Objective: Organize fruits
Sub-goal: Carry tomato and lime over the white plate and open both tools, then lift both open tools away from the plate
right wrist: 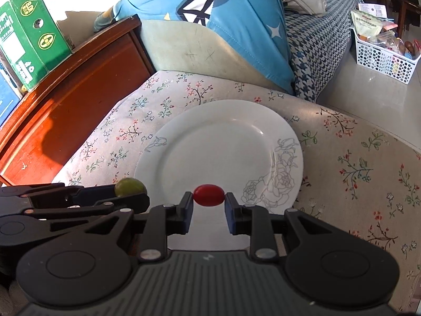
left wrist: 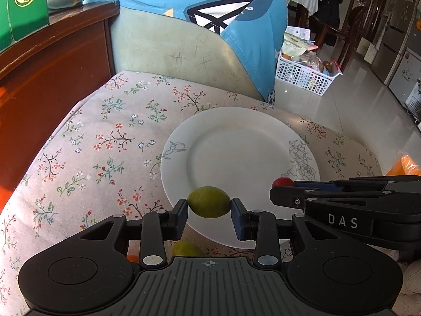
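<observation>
Your left gripper (left wrist: 209, 204) pinches a green fruit (left wrist: 209, 202) over the near rim of the white plate (left wrist: 236, 137); your right gripper (right wrist: 208, 197) clamps a small red fruit (right wrist: 208, 195) above it. Nothing lies on the plate yet. Another green fruit (left wrist: 185, 248) waits on the floral cushion (left wrist: 105, 137).

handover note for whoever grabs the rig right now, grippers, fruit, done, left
Left gripper: shut on the green fruit, held over the near rim of the white plate.
Right gripper: shut on the red fruit, also held over the plate's near edge.
Plate sits on the floral cushion; nothing lies on it yet.
Another green fruit lies on the cushion below the left gripper, with something orange beside it.
Done: both fruits picked up.
Left: set both on the plate, then probably fetch the rest.
</observation>
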The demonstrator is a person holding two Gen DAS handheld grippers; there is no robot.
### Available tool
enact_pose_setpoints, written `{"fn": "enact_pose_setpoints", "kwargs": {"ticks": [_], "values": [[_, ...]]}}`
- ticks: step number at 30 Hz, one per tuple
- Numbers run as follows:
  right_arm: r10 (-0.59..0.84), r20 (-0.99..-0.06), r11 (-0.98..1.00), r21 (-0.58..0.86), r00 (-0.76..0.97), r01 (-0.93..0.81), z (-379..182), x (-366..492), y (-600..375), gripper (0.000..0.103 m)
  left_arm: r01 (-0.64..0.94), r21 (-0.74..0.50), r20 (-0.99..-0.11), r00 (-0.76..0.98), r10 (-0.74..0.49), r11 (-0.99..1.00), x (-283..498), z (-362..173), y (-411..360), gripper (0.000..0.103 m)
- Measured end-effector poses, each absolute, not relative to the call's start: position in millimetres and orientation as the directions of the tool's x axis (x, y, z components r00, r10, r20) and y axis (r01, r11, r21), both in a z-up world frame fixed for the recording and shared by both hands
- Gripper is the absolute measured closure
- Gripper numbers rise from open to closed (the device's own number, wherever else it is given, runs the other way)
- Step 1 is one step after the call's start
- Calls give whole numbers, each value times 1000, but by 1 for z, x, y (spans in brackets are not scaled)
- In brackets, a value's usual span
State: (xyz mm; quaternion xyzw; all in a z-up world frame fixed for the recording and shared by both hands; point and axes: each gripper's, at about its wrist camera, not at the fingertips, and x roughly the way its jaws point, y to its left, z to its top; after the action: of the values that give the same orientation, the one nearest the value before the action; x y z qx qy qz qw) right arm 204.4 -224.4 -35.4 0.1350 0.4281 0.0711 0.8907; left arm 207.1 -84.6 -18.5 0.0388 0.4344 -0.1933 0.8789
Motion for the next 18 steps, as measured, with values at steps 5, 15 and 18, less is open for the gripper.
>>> {"fn": "enact_pose_setpoints", "kwargs": {"ticks": [5,15,18], "values": [[244,-744,948,318,622,10,-39,211,-228,74,374,-106,-784,539,-308,921,215,-25,-88,71],[272,-733,924,380,624,44,-34,215,-236,63,305,-148,-781,548,-300,941,223,-18,-78,52],[268,-729,929,370,630,33,-31,212,-233,61,286,-148,-786,547,-288,947,221,-16,-77,52]]}}
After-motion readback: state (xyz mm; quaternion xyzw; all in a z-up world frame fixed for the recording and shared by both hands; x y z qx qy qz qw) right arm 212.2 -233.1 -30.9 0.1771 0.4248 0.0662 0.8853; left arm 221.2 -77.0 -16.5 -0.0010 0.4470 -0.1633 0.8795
